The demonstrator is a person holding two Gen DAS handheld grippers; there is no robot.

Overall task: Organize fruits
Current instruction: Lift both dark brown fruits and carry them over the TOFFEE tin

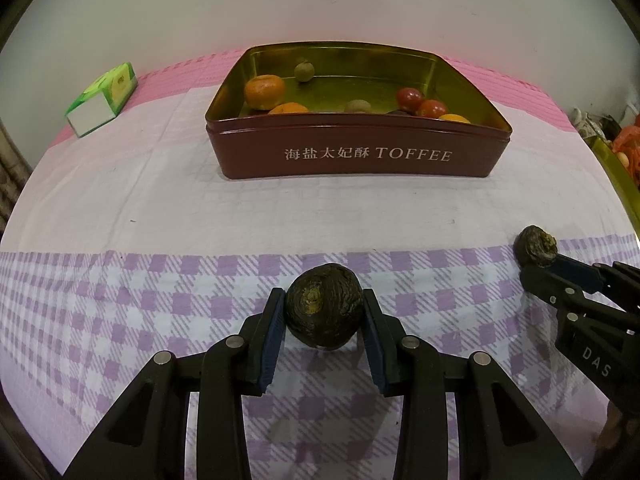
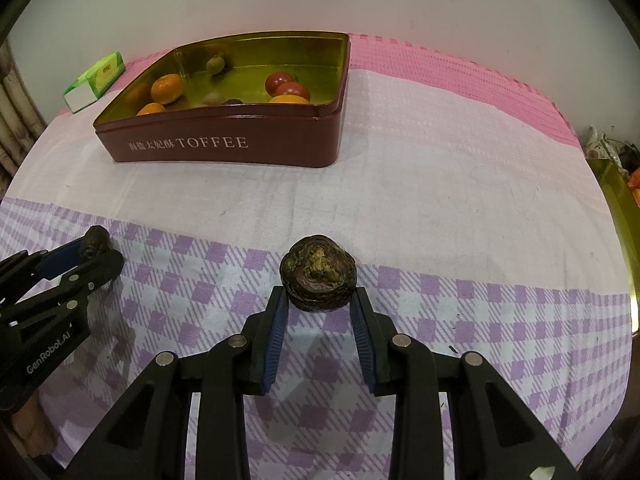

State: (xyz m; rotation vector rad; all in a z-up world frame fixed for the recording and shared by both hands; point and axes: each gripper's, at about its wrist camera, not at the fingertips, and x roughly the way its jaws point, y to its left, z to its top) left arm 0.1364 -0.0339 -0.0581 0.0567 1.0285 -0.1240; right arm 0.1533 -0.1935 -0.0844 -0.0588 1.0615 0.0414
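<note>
Tissue pack (image 1: pixel 105 94): far left, out of our way.
Tin (image 1: pixel 356 152): center back w/ oranges, tomatoes; our drop spot.
Left hand-held gripper (image 1: pixel 324 312): pinching dark fruit (image 1: pixel 325 306) over checked tabletop (image 1: pixel 120 288).
Right hand-held gripper (image 2: pixel 319 300): pinching second dark fruit (image 2: pixel 319 276), prob. both tin-bound.

Both tools were matte black plastic, each built of angular linked arms with triangular cut-outs and round silver pivot pins. The left tool (image 1: pixel 324 312) carried ribbed blue pads (image 1: pixel 272 344) inside its fingers, and white "GenRobot.AI" lettering marked its side. The right tool (image 2: pixel 319 312) matched it, blue pads and all.
</note>
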